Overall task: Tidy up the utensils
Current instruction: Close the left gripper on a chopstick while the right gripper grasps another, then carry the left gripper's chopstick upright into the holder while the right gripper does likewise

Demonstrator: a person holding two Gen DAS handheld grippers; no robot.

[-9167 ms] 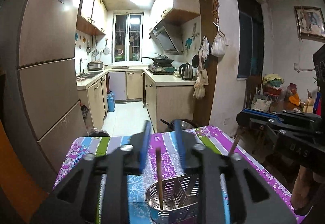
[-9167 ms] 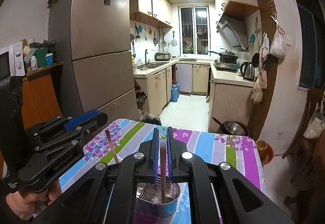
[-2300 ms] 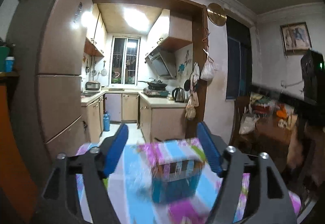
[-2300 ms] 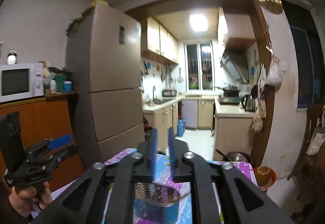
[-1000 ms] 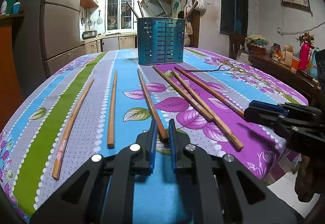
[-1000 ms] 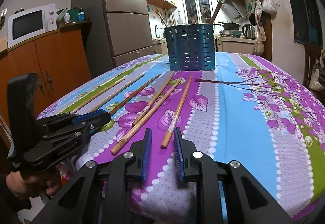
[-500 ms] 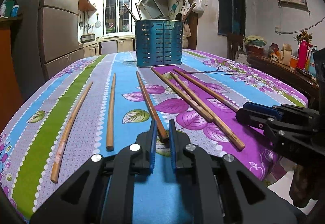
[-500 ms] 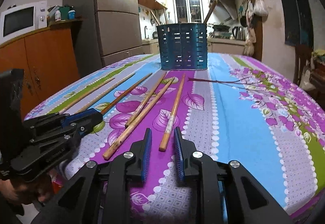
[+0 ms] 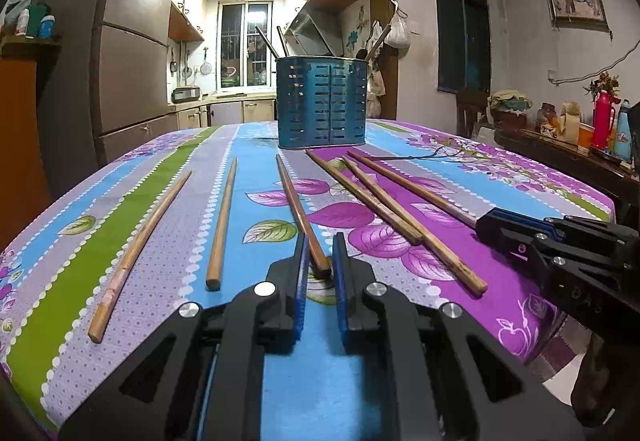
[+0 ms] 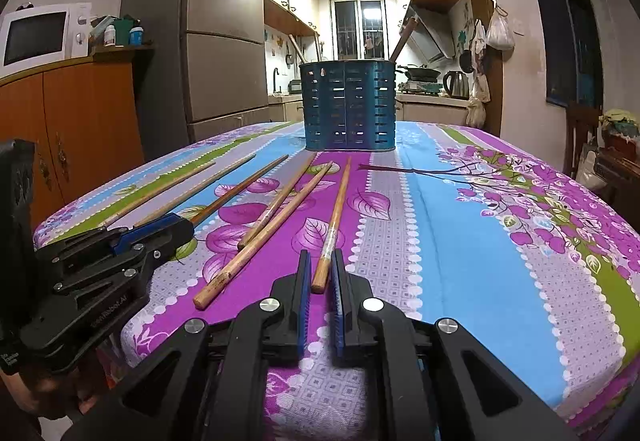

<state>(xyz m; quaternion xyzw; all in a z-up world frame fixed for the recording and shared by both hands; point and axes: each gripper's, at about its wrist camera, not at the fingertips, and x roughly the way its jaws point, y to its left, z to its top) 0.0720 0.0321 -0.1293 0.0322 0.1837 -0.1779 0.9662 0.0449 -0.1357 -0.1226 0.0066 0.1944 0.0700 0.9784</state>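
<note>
Several wooden chopsticks lie side by side on the flowered tablecloth (image 9: 256,209). A blue slotted utensil holder (image 9: 322,108) stands at the far end with a few utensils in it; it also shows in the right wrist view (image 10: 349,105). My left gripper (image 9: 319,255) is low over the table, its jaws narrowly open around the near end of a dark chopstick (image 9: 298,213). My right gripper (image 10: 319,269) is narrowly open around the near end of another chopstick (image 10: 335,217). Neither chopstick is lifted.
A fridge (image 10: 224,41) and an orange cabinet with a microwave (image 10: 36,37) stand to the left. A kitchen lies behind the holder. A side table with flasks (image 9: 600,125) is at the right. The table's near edge is just below both grippers.
Both grippers have crept forward, so the chopstick ends now sit between their jaws. The right gripper's jaws have narrowed. The chopsticks and holder have not moved.
</note>
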